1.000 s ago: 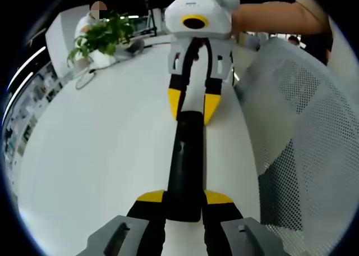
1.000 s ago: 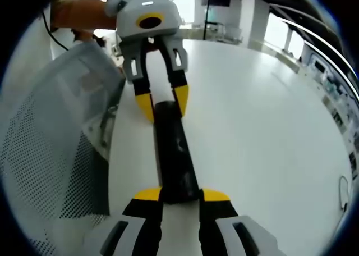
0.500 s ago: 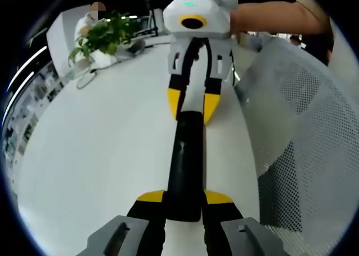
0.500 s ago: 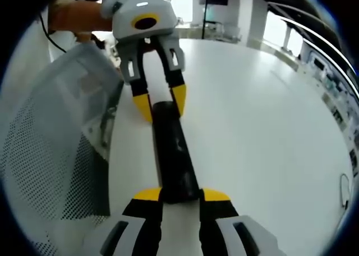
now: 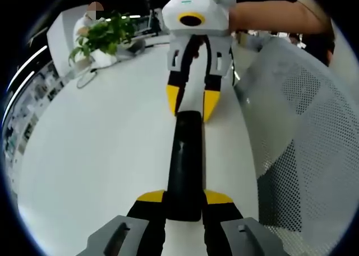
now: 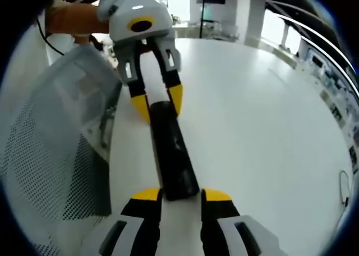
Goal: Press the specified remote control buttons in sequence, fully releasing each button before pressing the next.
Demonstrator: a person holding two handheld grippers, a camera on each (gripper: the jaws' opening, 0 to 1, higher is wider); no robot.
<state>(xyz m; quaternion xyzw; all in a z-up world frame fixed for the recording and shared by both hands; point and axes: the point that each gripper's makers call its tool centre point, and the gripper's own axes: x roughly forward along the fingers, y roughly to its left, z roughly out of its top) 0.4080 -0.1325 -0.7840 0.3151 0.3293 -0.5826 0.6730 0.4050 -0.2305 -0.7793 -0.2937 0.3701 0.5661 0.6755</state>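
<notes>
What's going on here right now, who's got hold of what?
A person holds a gripper in each hand, and both sit at opposite ends of a long black remote control lying on the white table. The left gripper is closed on one end; the right gripper has its jaws either side of the other end. A white mesh chair stands beside the table.

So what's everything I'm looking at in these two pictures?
remote control: one, black, long, lying on the table, an end between each gripper's fingers
table: one, white, large and rounded
mesh chair back: one, white and perforated, at the table's edge
potted plant: one, green, far end of the table
cable: one, thin, looped near the table's far rim
left gripper: one, yellow-tipped fingers around the remote's end
right gripper: one, yellow-tipped fingers beside the remote's other end
person's arm: one, behind the right gripper
</notes>
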